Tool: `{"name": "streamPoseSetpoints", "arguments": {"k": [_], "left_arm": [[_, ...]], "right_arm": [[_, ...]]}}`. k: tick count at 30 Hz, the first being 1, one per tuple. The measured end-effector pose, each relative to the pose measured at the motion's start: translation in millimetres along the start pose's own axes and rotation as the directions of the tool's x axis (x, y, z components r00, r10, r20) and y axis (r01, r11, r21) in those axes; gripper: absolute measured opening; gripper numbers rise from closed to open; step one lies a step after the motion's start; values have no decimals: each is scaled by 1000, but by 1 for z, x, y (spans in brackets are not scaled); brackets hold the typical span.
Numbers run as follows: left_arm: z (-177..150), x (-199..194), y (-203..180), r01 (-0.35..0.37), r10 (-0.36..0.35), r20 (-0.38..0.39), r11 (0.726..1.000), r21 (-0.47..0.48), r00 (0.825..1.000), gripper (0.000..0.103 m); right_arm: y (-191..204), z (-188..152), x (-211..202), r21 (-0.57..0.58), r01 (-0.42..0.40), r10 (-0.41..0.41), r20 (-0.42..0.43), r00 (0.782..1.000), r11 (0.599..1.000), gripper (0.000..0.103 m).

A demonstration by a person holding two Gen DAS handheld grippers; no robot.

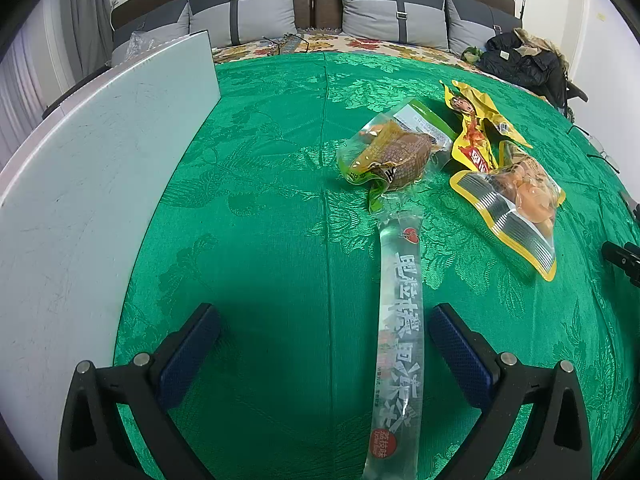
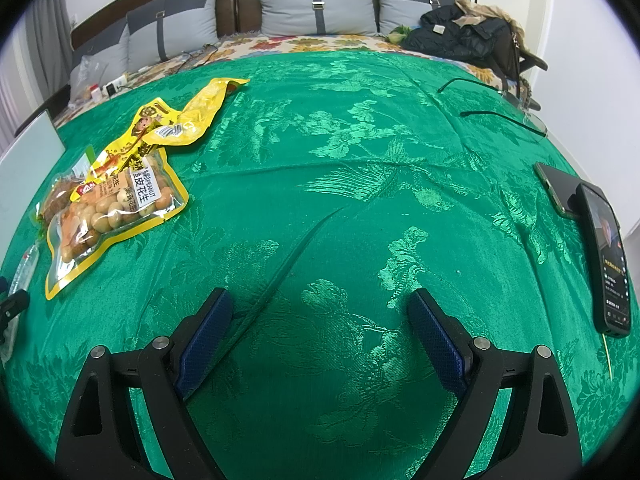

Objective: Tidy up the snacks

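Observation:
A long clear jelly stick (image 1: 400, 336) lies on the green cloth (image 1: 272, 208), running between my left gripper's fingers, close to the right finger (image 1: 460, 356). My left gripper (image 1: 324, 320) is open and holds nothing. Beyond the stick lie a clear-green pack with a brown snack (image 1: 394, 152), a yellow snack pack (image 1: 476, 128) and a yellow-edged peanut bag (image 1: 516, 200). In the right wrist view the peanut bag (image 2: 116, 212) and yellow pack (image 2: 176, 120) sit far left. My right gripper (image 2: 320, 304) is open and empty over bare cloth.
A white board (image 1: 92, 184) stands along the left side. Two phones (image 2: 608, 256) lie at the right edge, with glasses (image 2: 500, 112) further back. Pillows (image 1: 392, 8) and a dark jacket (image 2: 464, 32) sit at the far end of the bed.

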State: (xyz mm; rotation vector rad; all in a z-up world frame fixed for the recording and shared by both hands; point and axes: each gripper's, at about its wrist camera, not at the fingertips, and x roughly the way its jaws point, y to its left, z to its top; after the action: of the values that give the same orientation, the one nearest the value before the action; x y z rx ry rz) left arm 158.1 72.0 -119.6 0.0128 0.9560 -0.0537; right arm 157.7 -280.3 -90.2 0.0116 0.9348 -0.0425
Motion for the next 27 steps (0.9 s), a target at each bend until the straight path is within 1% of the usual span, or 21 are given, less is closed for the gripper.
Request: {"name": "streamPoseSetpoints", "arguments": {"k": [9, 11, 13, 14, 15, 16, 17, 19, 20, 22, 24, 27], "left_arm": [[0, 0, 0, 0, 0, 0, 1000, 0, 1000, 103], [0, 0, 0, 0, 0, 0, 1000, 0, 1000, 103], [0, 0, 0, 0, 0, 0, 1000, 0, 1000, 103], [0, 0, 0, 0, 0, 0, 1000, 0, 1000, 103], [0, 0, 0, 0, 0, 0, 1000, 0, 1000, 103], [0, 0, 0, 0, 0, 0, 1000, 0, 1000, 103], [0, 0, 0, 0, 0, 0, 1000, 0, 1000, 103], [0, 0, 0, 0, 0, 0, 1000, 0, 1000, 103], [0, 0, 0, 0, 0, 0, 1000, 0, 1000, 103], [0, 0, 0, 0, 0, 0, 1000, 0, 1000, 103], [0, 0, 0, 0, 0, 1, 1000, 0, 1000, 103], [0, 0, 0, 1, -1, 1, 1000, 0, 1000, 103]], "right_arm": [[0, 0, 0, -1, 0, 0, -1, 1000, 1000, 92], [1, 2, 1, -11, -2, 2, -17, 1000, 1000, 92], [1, 6, 0, 36, 32, -30, -66, 997, 999, 90], [3, 8, -5, 90, 20, -14, -72, 997, 996, 90], [7, 9, -10, 135, -24, 32, -60, 998, 991, 90], [17, 13, -15, 169, -86, 95, -45, 994, 982, 90], [29, 18, -16, 169, -118, 127, -43, 991, 978, 90], [63, 35, -16, 119, -168, 175, -52, 983, 979, 90], [87, 49, -16, 73, -193, 197, -48, 979, 978, 90], [122, 69, -12, 3, -206, 206, -35, 978, 979, 90], [152, 83, -3, -55, -199, 198, -38, 980, 978, 90], [179, 87, 13, -103, -181, 179, -31, 983, 978, 90]]}}
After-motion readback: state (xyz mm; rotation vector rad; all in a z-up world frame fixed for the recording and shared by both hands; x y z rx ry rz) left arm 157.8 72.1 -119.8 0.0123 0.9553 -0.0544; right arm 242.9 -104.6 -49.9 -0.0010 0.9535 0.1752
